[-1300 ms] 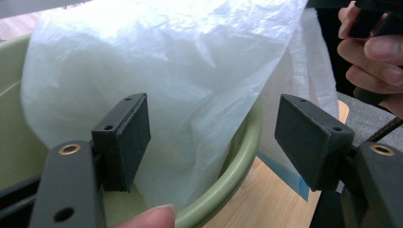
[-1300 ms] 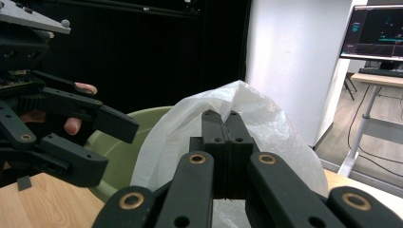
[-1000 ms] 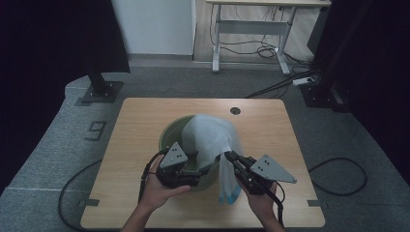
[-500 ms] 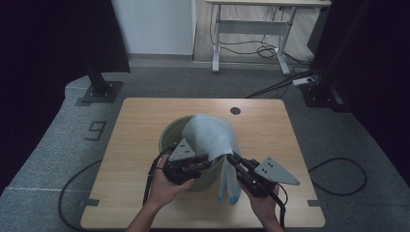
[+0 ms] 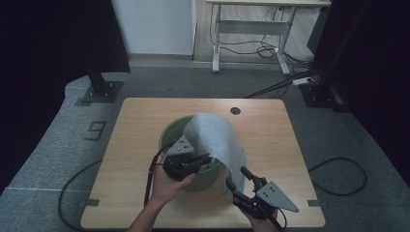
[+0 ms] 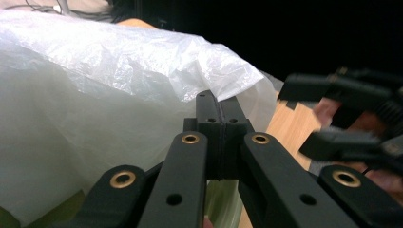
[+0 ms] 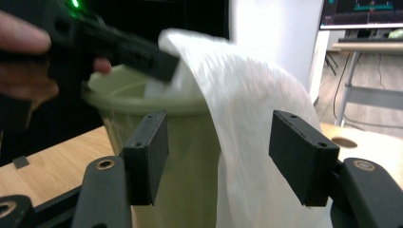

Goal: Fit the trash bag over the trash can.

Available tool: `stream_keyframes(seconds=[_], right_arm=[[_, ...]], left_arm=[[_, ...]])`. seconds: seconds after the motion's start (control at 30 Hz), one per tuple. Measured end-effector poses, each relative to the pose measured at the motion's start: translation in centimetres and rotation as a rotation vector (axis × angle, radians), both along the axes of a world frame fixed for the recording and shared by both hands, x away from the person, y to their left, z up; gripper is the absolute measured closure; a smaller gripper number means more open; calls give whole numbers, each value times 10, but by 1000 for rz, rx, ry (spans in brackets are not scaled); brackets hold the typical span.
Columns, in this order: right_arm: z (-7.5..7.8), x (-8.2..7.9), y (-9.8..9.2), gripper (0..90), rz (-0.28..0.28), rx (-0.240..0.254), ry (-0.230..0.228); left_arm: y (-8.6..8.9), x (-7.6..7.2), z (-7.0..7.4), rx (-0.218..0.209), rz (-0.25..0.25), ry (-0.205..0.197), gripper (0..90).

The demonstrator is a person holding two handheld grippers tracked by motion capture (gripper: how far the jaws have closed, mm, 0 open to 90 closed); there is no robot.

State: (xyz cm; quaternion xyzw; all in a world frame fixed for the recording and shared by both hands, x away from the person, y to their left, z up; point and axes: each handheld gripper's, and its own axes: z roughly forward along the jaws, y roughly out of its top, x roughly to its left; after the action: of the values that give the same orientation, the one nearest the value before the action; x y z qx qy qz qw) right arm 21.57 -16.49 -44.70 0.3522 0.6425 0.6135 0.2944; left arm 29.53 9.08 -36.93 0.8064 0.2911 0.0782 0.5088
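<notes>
A pale green bin (image 5: 193,159) stands upright near the middle of the wooden desk (image 5: 270,130), slightly toward the near edge. A translucent white plastic bag (image 5: 217,140) arches up over the bin's right rim and hangs down its right outer side to the desk. The left claw (image 5: 205,162) sits at the near rim of the bin, held by the person's left hand (image 5: 167,186); in the left gripper view its jaws meet flat against each other, closed at the edge of the bag (image 6: 142,71), and whether a fold of the film is pinched between them cannot be told. The right claw (image 5: 237,178) lies low at the near right of the bin, just beside the hanging part of the bag. Its jaws have just been opening; in the right gripper view they stand apart, with the bin (image 7: 180,142) and the hanging film (image 7: 247,142) beyond the gap and neither pad pressing on them.
</notes>
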Motion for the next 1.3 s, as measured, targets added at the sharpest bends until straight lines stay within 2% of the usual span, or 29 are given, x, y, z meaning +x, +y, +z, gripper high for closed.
stream_keyframes(seconds=[0.17,0.27,0.37,0.5,0.57,0.67,0.7,0.77,0.8,0.87,0.97,1.07,1.2,1.27,1.3], right_arm=[[-19,6,-3,363,-18,-19,50],[-36,14,-3,350,0,7,117],[-49,18,0,340,8,-7,167],[-59,19,2,354,-4,-28,184],[-61,19,1,400,-22,-40,177],[-64,20,-5,515,-79,-36,176],[-64,21,-7,548,-100,-28,178],[-62,22,-13,652,-118,21,189],[-60,23,-17,711,-123,52,186],[-52,23,-23,807,-143,78,154],[-35,24,-33,881,-180,126,91],[-18,25,-39,885,-197,167,34],[3,27,-40,887,-187,178,-18],[13,27,-38,888,-167,175,-42],[17,27,-37,888,-157,169,-55]], left_arm=[[7,0,5,-27,10,-4,897],[12,0,7,-48,16,2,898],[19,0,10,-65,24,0,898],[27,0,12,-88,32,7,898],[31,0,13,-92,36,9,898],[35,0,13,-91,40,8,898],[36,-1,12,-93,38,6,898],[37,-1,11,-92,28,4,898],[38,-2,10,-89,27,6,898],[39,-2,7,-84,23,7,898],[43,-3,3,-81,23,14,898],[46,-4,0,-79,19,21,898],[51,-6,-4,-76,23,29,897],[54,-7,-4,-70,16,17,885],[57,-9,-3,-71,27,-6,856]])
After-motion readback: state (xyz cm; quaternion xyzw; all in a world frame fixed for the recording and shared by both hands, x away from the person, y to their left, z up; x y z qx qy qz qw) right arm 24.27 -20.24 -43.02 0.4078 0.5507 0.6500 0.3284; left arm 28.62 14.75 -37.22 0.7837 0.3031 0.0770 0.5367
